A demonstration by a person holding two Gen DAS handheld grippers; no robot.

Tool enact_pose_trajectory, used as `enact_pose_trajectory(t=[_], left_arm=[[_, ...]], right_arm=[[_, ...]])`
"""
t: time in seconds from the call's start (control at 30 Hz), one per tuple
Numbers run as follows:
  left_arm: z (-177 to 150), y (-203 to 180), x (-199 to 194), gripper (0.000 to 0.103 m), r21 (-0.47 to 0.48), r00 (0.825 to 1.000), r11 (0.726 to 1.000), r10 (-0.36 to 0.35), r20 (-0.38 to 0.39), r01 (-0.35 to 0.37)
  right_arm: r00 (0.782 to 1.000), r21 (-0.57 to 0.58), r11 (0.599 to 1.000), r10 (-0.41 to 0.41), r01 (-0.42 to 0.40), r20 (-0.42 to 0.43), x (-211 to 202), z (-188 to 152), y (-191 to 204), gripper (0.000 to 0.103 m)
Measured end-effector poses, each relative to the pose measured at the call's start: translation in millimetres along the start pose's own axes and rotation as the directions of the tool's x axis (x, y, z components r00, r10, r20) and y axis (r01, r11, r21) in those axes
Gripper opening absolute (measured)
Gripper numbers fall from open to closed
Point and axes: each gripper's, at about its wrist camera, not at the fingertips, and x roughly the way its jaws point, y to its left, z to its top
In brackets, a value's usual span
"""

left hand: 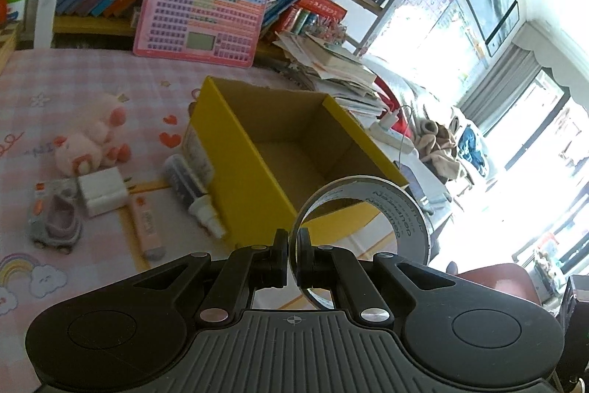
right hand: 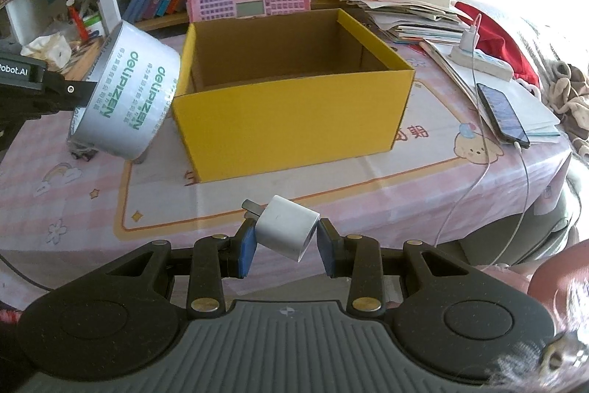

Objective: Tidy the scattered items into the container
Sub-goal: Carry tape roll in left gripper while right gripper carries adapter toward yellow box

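Pink checked bench [right hand: 368,179] carries the yellow box [right hand: 294,120]; my left gripper [left hand: 292,260] clamps a tape roll [left hand: 386,209] (held left of it), my right gripper [right hand: 285,245] pinches a white charger [right hand: 289,232] nearer.

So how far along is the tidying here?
Nothing done: the yellow box looks empty. In hand: the left gripper pinches a tape roll; the right gripper holds a white charger. Left: plush pig, toy car, tubes beside the box.
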Motion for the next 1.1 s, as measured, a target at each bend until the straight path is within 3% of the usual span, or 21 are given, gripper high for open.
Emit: enact_pose_trajectory(t=[0.73, 1.1], left_arm=[[22, -39, 53, 0.003, -0.042, 0.993, 0.995, 0.091, 0.076, -0.088], [42, -49, 75, 0.003, -0.017, 0.977, 0.983, 0.183, 0.108, -0.182]], right_arm=[[0.994, -0.086, 0.993, 0.088, -0.082, 0.067, 25, 56, -73, 0.033], [0.973, -0.173, 0.969, 0.197, -0.174, 0.123, 42, 103, -94, 0.033]])
